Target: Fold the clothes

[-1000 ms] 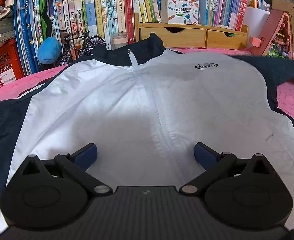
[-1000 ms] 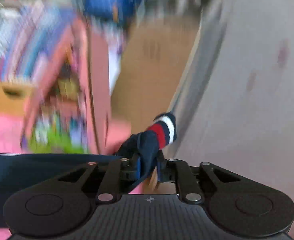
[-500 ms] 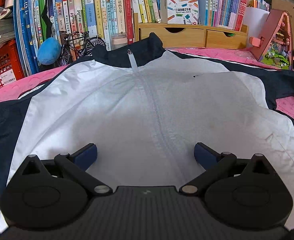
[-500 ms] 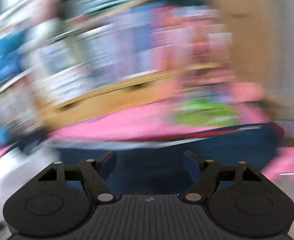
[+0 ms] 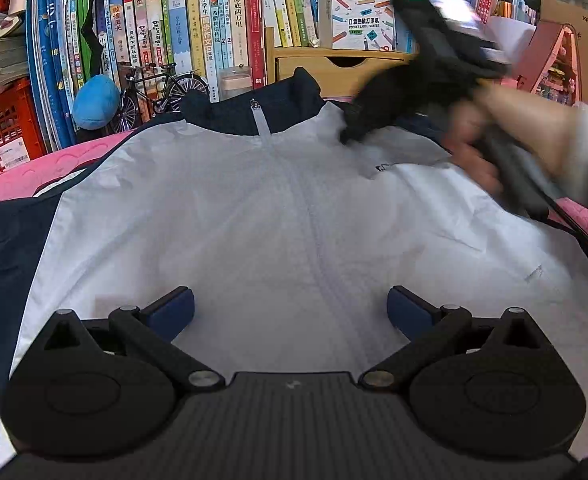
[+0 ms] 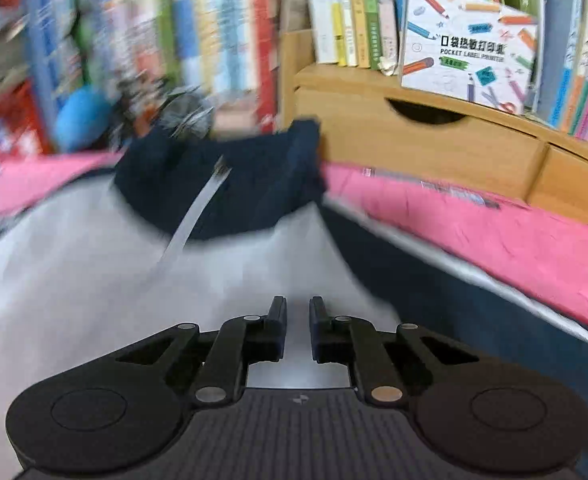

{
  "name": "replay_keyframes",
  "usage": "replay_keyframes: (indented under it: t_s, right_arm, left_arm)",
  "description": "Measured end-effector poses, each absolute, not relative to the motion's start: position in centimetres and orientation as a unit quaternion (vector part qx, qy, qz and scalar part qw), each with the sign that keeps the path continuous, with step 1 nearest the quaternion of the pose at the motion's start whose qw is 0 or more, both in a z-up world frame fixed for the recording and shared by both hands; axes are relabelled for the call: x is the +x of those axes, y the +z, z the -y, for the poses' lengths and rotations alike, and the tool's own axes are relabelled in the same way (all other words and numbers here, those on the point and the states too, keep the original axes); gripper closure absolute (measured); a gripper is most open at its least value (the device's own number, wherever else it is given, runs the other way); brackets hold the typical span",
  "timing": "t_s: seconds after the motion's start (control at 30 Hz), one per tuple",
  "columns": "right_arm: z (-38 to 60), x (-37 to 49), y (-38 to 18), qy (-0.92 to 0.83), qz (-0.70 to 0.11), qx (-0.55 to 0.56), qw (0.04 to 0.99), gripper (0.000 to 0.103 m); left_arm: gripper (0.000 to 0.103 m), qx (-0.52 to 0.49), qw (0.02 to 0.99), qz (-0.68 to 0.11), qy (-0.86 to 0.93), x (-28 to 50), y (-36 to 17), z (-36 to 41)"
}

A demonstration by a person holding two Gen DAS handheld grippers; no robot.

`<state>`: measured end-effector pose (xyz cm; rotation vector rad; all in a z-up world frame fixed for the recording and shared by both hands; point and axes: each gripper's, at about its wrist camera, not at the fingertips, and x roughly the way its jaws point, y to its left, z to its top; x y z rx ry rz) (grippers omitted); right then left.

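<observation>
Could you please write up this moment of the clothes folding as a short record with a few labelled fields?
garment: white and navy zip jacket, spread front-up on the pink mat
collar: navy, towards the bookshelf
left gripper: open, low over the jacket's lower front, holding nothing
right gripper: nearly closed with a narrow gap, nothing between the fingers, above the jacket's right shoulder area; view blurred
person's hand: gripping the right gripper's handle
</observation>
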<state>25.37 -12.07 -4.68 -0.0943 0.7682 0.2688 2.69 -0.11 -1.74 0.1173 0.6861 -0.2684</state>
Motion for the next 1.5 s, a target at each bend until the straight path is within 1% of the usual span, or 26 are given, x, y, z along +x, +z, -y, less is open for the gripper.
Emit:
replay_keyframes:
  t_s: [0.07, 0.17, 0.23, 0.33, 0.37, 0.43, 0.47, 0.5, 0.53, 0.57, 0.6, 0.67, 0.77, 0.93, 0.97, 1.0, 1.03, 1.07, 1.1, 1.13, 1.17, 1.23, 1.3, 1.4, 1.5]
  right_arm:
    - [11.5, 28.1, -5.3, 0.108, -0.355, -0.054, 0.927, 0.092]
    - [11.8, 31.7, -5.9, 0.099, -0.343, -0.015, 0.934, 0.093]
    - [12.5, 32.7, -5.9, 0.100, -0.337, 0.001, 0.936, 0.090]
    - [13.4, 29.2, -4.9, 0.113, -0.335, -0.002, 0.935, 0.089]
    - [13.7, 28.1, -4.6, 0.117, -0.334, -0.003, 0.935, 0.086]
    - [14.3, 25.8, -3.9, 0.126, -0.333, -0.005, 0.934, 0.085]
    - [14.6, 24.6, -3.5, 0.130, -0.332, -0.006, 0.934, 0.083]
    - [14.9, 23.4, -3.2, 0.135, -0.331, -0.007, 0.934, 0.073]
    - [15.2, 22.3, -2.8, 0.139, -0.331, -0.008, 0.933, 0.066]
    - [15.6, 21.1, -2.5, 0.143, -0.330, -0.009, 0.933, 0.053]
    - [15.9, 20.0, -2.2, 0.148, -0.329, -0.010, 0.933, 0.046]
    - [16.5, 17.7, -1.5, 0.156, -0.328, -0.012, 0.932, 0.046]
    - [17.4, 13.9, -0.8, 0.171, -0.329, -0.017, 0.928, 0.042]
    - [19.1, 7.7, -3.7, 0.191, -0.374, -0.030, 0.907, 0.042]
    - [19.9, 7.5, -4.1, 0.181, -0.373, -0.039, 0.909, 0.043]
    - [21.1, 7.6, -4.4, 0.169, -0.371, -0.042, 0.912, 0.049]
    - [22.2, 7.6, -4.7, 0.158, -0.368, -0.045, 0.915, 0.052]
    - [23.9, 8.0, -4.9, 0.128, -0.367, -0.042, 0.920, 0.050]
    - [26.2, 8.8, -5.1, 0.079, -0.368, -0.033, 0.926, 0.036]
    - [28.9, 9.6, -5.3, 0.024, -0.370, -0.024, 0.928, 0.032]
    - [31.9, 10.6, -5.6, -0.038, -0.375, -0.018, 0.926, 0.034]
    - [37.4, 11.3, -5.6, -0.144, -0.374, 0.017, 0.916, 0.033]
    - [41.9, 11.2, -5.3, -0.219, -0.365, 0.060, 0.903, 0.039]
    - [42.4, 9.6, -4.3, -0.171, -0.336, 0.090, 0.922, 0.039]
    - [37.3, 9.3, -3.3, -0.066, -0.329, 0.078, 0.939, 0.038]
  left_arm:
    - [0.000, 0.057, 0.931, -0.335, -0.132, 2.6, -1.8, 0.0]
    - [0.000, 0.047, 0.932, -0.334, -0.136, 2.7, -1.7, -0.1]
    - [0.000, 0.045, 0.931, -0.335, -0.135, 2.7, -1.8, -0.1]
    - [0.000, 0.045, 0.932, -0.335, -0.133, 2.6, -1.8, -0.1]
    - [0.000, 0.044, 0.932, -0.335, -0.132, 2.5, -1.8, -0.1]
    - [0.000, 0.043, 0.932, -0.336, -0.130, 2.5, -1.8, 0.0]
    - [0.000, 0.043, 0.932, -0.336, -0.129, 2.5, -1.7, 0.0]
    - [0.000, 0.043, 0.932, -0.336, -0.128, 2.5, -1.7, 0.1]
    - [0.000, 0.043, 0.932, -0.336, -0.128, 2.6, -1.7, 0.1]
    - [0.000, 0.042, 0.932, -0.336, -0.128, 2.6, -1.7, 0.1]
    - [0.000, 0.042, 0.932, -0.337, -0.128, 2.6, -1.7, 0.1]
    - [0.000, 0.041, 0.932, -0.337, -0.128, 2.7, -1.7, 0.1]
    - [0.000, 0.042, 0.932, -0.338, -0.127, 2.9, -1.7, 0.1]
    - [0.000, 0.044, 0.931, -0.339, -0.126, 2.9, -1.7, 0.2]
    - [0.000, 0.045, 0.931, -0.339, -0.125, 2.9, -1.7, 0.2]
    - [0.000, 0.046, 0.931, -0.339, -0.125, 2.9, -1.7, 0.3]
    - [0.000, 0.047, 0.931, -0.339, -0.125, 2.8, -1.7, 0.3]
    - [0.000, 0.047, 0.931, -0.339, -0.125, 2.8, -1.7, 0.3]
    - [0.000, 0.047, 0.931, -0.340, -0.125, 2.8, -1.7, 0.3]
    - [0.000, 0.047, 0.931, -0.340, -0.125, 2.8, -1.7, 0.3]
    - [0.000, 0.047, 0.931, -0.340, -0.124, 2.8, -1.7, 0.3]
    - [0.000, 0.047, 0.931, -0.340, -0.124, 2.8, -1.7, 0.3]
    - [0.000, 0.048, 0.931, -0.340, -0.123, 2.9, -1.7, 0.3]
    - [0.000, 0.049, 0.931, -0.341, -0.123, 2.9, -1.7, 0.3]
    - [0.000, 0.049, 0.931, -0.341, -0.122, 2.9, -1.6, 0.3]
